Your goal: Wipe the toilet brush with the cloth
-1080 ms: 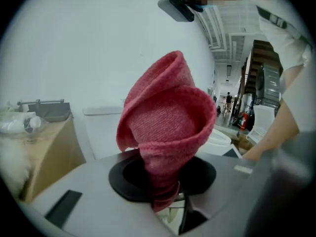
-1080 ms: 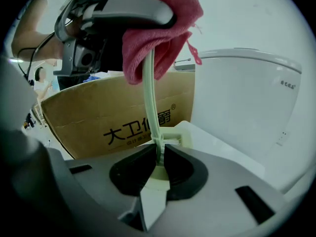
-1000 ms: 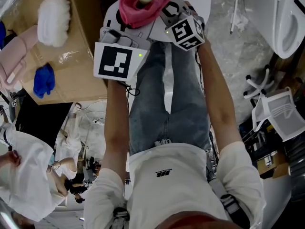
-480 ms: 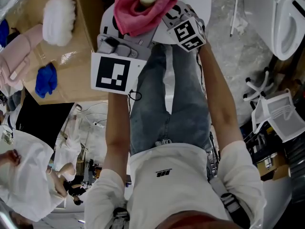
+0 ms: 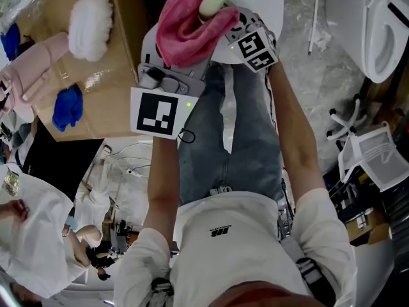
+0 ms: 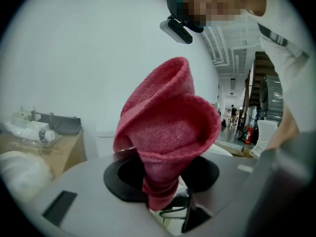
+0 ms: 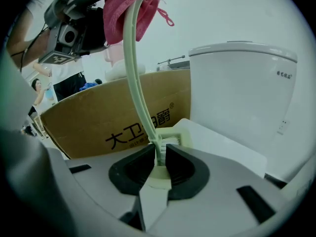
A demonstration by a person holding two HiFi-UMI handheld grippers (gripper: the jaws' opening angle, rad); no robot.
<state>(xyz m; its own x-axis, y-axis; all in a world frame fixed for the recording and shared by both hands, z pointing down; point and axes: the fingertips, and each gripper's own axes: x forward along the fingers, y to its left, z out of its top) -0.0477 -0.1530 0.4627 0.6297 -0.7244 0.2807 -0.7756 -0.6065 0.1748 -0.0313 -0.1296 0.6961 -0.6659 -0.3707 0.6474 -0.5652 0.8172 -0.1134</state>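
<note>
The right tongs (image 7: 159, 163) were clamped on the toilet brush (image 7: 138, 88) at its bristle end. Its length ran away from them into the cloth (image 6: 168, 132) (bunched round it), which the left tongs (image 6: 163, 201) pinched shut.

left tool (image 6: 158, 201) — clamped on cloth (image 6: 168, 132) | right tool (image 7: 158, 169) — clamped on brush (image 7: 143, 118) | arms (image 5: 163, 184) outstretched

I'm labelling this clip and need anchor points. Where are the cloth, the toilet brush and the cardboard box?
cloth (image 6: 168, 132), left gripper view, middle of its folded pink face.
toilet brush (image 7: 135, 73), right gripper view, on its pale green handle.
cardboard box (image 7: 89, 117), right gripper view, on its printed side wall.
</note>
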